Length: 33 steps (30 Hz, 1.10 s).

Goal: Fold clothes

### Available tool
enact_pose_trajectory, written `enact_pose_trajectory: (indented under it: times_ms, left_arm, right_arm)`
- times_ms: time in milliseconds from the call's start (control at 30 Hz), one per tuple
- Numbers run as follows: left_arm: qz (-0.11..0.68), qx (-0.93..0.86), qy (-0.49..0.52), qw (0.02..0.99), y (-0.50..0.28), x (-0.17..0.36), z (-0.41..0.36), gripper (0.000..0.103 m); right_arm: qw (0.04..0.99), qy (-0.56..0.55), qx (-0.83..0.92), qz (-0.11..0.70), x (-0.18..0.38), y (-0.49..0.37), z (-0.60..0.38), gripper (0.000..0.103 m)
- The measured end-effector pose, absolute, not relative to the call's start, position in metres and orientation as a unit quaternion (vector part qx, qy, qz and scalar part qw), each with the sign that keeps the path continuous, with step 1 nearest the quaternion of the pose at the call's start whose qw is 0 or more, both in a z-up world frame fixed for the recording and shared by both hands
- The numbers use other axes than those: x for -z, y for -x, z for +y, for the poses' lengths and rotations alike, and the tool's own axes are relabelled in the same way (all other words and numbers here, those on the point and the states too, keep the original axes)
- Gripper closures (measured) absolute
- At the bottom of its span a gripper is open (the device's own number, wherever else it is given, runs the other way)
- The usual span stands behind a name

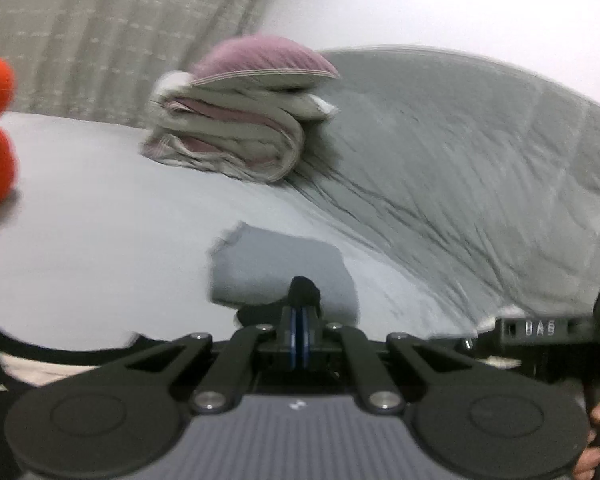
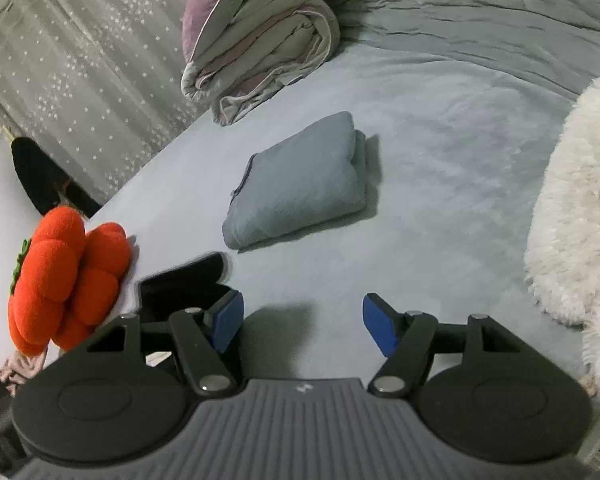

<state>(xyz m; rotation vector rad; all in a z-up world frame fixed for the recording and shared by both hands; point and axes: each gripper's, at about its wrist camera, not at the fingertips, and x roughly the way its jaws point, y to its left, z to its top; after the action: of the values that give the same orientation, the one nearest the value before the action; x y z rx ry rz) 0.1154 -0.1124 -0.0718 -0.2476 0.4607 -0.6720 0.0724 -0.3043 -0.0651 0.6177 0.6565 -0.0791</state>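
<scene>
Left gripper: left gripper (image 1: 300, 320), blue pads pressed together on a scrap of black cloth (image 1: 305, 286).
Right gripper: right gripper (image 2: 303, 322), blue pads spread, bare sheet between.
Task thing: folded grey fleecy garment (image 2: 300, 184), soft rectangular bundle on the pale grey bed sheet (image 2: 440, 152).
Beyond garment: rolled beige-and-mauve quilt (image 2: 268, 40).
Right view only: orange lobed plush pumpkin (image 2: 64, 280) left of garment; shaggy white fur (image 2: 572, 208) right.

Likely a home bedroom: bed (image 2: 440, 140), folded quilt (image 2: 260, 36), curtain (image 2: 80, 80), plush toy (image 2: 64, 280).
</scene>
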Motion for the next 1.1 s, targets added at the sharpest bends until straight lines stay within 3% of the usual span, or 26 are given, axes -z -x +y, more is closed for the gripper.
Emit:
enact_pose_trajectory:
  times_ms: [467, 867, 1100]
  left_arm:
    - [0.208, 0.213, 0.167, 0.940, -0.090, 0.067, 0.035, 0.100]
    - [0.219, 0.159, 0.176, 0.947, -0.059, 0.098, 0.114, 0.100]
    - [0.250, 0.123, 0.170, 0.945, -0.049, 0.113, 0.141, 0.100]
  right_arm:
    - [0.907, -0.238, 0.013, 0.347, 0.076, -0.083, -0.263, 0.033]
    - [0.906, -0.199, -0.023, 0.372, 0.091, -0.089, -0.230, 0.033]
    - [0.916, -0.121, -0.057, 0.378, 0.094, -0.087, -0.199, 0.033]
